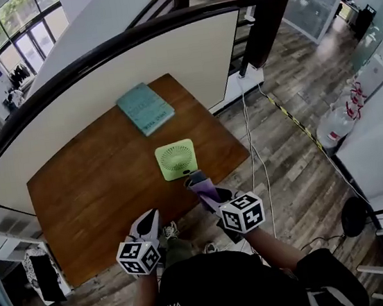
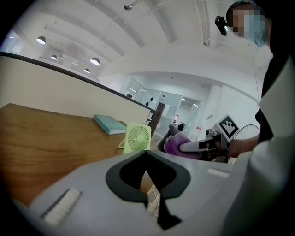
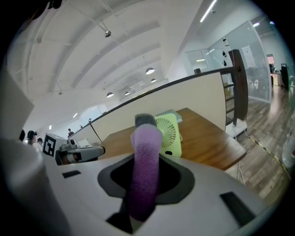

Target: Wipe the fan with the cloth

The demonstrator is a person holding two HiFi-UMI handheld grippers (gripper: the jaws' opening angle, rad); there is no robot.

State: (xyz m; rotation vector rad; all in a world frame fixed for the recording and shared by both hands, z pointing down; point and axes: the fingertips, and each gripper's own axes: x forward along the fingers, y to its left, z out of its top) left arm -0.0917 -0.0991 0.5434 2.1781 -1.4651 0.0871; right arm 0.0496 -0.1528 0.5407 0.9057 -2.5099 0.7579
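Observation:
A small green square fan (image 1: 175,159) stands upright on the wooden table (image 1: 98,189), near its front right part. My right gripper (image 1: 199,181) hovers just in front of the fan, shut on a folded purple cloth (image 1: 204,188) that sticks out past the fingertips. In the right gripper view the purple cloth (image 3: 146,161) rises between the jaws, with the fan (image 3: 168,133) close behind it. My left gripper (image 1: 148,224) hangs off the table's front edge, jaws together and holding nothing. The left gripper view shows the fan (image 2: 137,138) ahead.
A teal book (image 1: 145,108) lies at the table's far edge, behind the fan. A cream partition with a black rail (image 1: 161,27) curves behind the table. Cables (image 1: 251,141) run down the floor to the right. White shelving (image 1: 8,250) stands at the left.

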